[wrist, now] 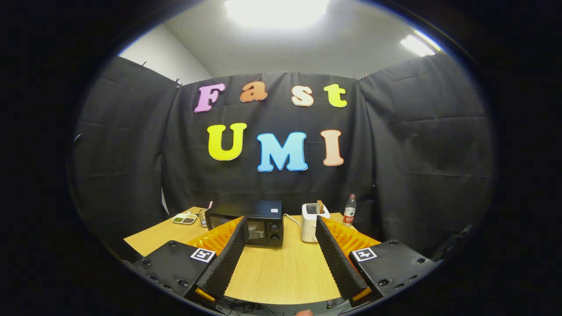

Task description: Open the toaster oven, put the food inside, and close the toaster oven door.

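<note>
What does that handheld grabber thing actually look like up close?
The gripper has two flat, wedge-shaped fingers with finely ribbed inner faces. Behind them sit orange ribbed panels and black blocks with screws, each bearing a square black-and-white marker. Thin dark cables trail below.

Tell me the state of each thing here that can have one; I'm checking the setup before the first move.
toaster oven: door closed, standing on the table beyond the tongs.
tongs: open, fingers wide apart, holding nothing.
pop-up toaster: upright, a slice sticking up out of its slot.
water bottle: upright, cap on.
white dish: flat on the table left of the toaster oven, with food in its compartments.
</note>
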The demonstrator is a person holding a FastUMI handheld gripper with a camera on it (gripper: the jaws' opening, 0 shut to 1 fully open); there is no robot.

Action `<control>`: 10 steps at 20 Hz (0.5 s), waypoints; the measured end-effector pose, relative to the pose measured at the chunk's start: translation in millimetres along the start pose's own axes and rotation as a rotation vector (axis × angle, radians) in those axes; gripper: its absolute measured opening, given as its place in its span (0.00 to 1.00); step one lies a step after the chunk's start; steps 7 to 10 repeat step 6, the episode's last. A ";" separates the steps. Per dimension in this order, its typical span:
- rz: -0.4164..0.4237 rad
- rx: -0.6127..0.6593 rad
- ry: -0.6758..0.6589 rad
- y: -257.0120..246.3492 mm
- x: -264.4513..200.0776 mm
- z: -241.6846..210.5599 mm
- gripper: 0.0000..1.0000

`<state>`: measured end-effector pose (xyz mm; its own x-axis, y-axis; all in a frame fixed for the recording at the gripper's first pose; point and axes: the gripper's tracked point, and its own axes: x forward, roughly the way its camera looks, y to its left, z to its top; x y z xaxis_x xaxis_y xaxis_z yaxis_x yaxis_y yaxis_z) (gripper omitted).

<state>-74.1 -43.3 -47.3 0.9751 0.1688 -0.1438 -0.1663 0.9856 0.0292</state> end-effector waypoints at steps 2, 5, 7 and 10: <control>-0.001 0.010 -0.002 0.9 1.3 2.0 0.97; -0.003 0.014 0.001 3.0 1.7 2.6 0.97; -0.003 0.013 0.003 4.4 3.8 2.4 0.97; -0.003 0.013 0.003 4.4 3.8 2.4 0.97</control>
